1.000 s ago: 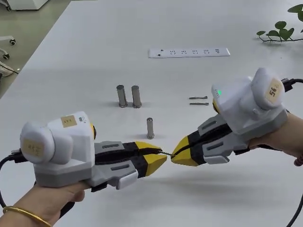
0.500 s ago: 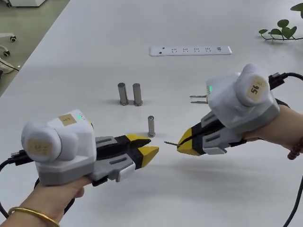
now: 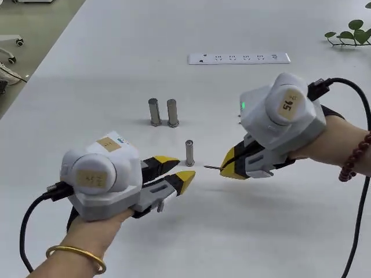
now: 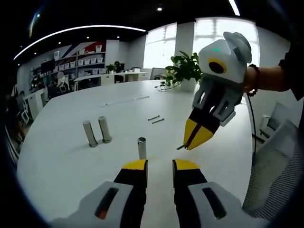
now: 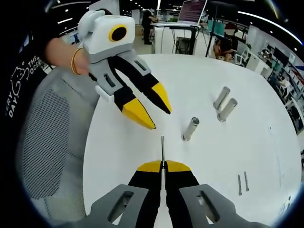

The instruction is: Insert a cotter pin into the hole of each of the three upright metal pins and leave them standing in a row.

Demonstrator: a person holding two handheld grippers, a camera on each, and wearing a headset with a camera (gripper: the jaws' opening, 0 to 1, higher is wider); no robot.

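Observation:
Three upright metal pins stand on the white table: a pair side by side [image 3: 154, 111] [image 3: 172, 112] and a single pin [image 3: 189, 153] nearer me. My right gripper [image 3: 225, 168] is shut on a thin cotter pin [image 3: 212, 168] that sticks out of its tips toward the single pin [image 5: 190, 129]; the cotter pin [image 5: 162, 148] points between that pin and the left gripper. My left gripper [image 3: 175, 171] hangs open with nothing in it, just left of the single pin [image 4: 142, 147]. Two more cotter pins [image 4: 156, 119] lie flat farther back.
A white power strip [image 3: 239, 58] lies at the far side of the table. A green plant [image 3: 352, 33] sits at the far right edge. Cables trail from both grippers. The table's left edge runs along a green floor [image 3: 29, 35].
The left gripper has let go of the cotter pin and opened, drawing back left. The right gripper keeps the pin and has moved up toward the single upright pin.

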